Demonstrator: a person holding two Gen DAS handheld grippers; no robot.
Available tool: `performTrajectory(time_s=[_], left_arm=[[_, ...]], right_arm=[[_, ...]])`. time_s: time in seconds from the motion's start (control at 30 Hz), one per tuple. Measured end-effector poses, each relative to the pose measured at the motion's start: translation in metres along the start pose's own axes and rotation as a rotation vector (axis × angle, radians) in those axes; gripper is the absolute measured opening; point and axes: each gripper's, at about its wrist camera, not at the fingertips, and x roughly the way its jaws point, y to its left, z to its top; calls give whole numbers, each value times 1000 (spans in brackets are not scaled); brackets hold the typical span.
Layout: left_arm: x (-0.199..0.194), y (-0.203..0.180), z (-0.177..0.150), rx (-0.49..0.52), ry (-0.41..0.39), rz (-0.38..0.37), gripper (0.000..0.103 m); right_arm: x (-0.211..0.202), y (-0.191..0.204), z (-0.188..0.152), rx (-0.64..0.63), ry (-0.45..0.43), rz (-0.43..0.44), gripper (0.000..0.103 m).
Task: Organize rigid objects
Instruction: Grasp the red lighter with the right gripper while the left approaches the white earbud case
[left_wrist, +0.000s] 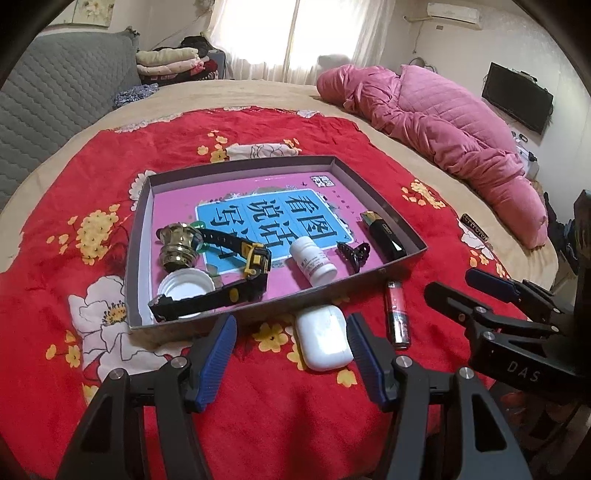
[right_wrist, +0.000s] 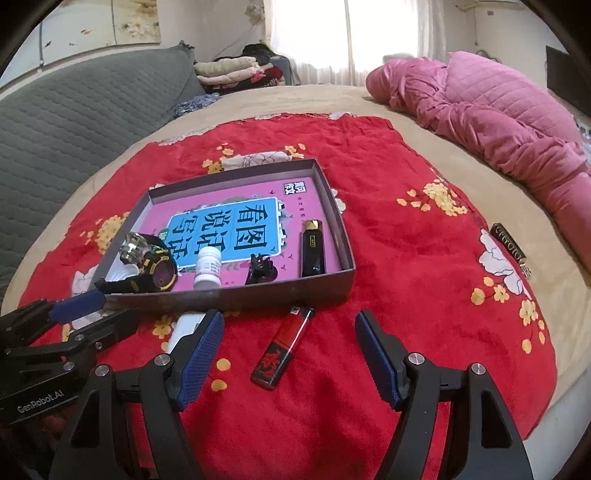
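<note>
A shallow cardboard box (left_wrist: 384, 206) (right_wrist: 332, 291) lies on a red floral cloth. It holds a black-and-yellow watch (left_wrist: 236, 280) (right_wrist: 155, 275), a brass knob (left_wrist: 177, 243), a white lid (left_wrist: 186, 286), a white pill bottle (left_wrist: 314, 262) (right_wrist: 208, 267), a black hair clip (left_wrist: 352, 254) (right_wrist: 260, 269) and a black lighter (left_wrist: 384, 236) (right_wrist: 313, 247). Outside, near the box front, lie a white earbud case (left_wrist: 323, 338) (right_wrist: 184, 326) and a red-black lighter (left_wrist: 397, 314) (right_wrist: 284, 349). My left gripper (left_wrist: 291, 362) is open, the case just beyond its fingers. My right gripper (right_wrist: 290, 362) is open around the red lighter.
A dark rectangular tag (left_wrist: 474, 227) (right_wrist: 509, 243) lies at the cloth's right edge. A pink quilt (left_wrist: 443, 118) (right_wrist: 498, 110) is bunched at the far right of the bed. A grey headboard (left_wrist: 55, 99) stands left, folded clothes (left_wrist: 173, 62) behind.
</note>
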Motion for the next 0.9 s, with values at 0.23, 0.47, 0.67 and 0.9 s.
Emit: performTrajectory(time_s=[0.23,0.47,0.67,0.9], left_arm=[[11,-2,-6,7,44,-5,61],[21,-5,-10,18,73,-18,61],[32,-5,-10,5,97,-26,61],[47,-8,-7,-39,131,-49,61]], right_arm=[[14,3,-9,-6,49,-8,75],[44,4,-15,16,107,-29,75],[72,-9,-20,37,163,-74,74],[73,-18,-25,-7,153,-99,74]])
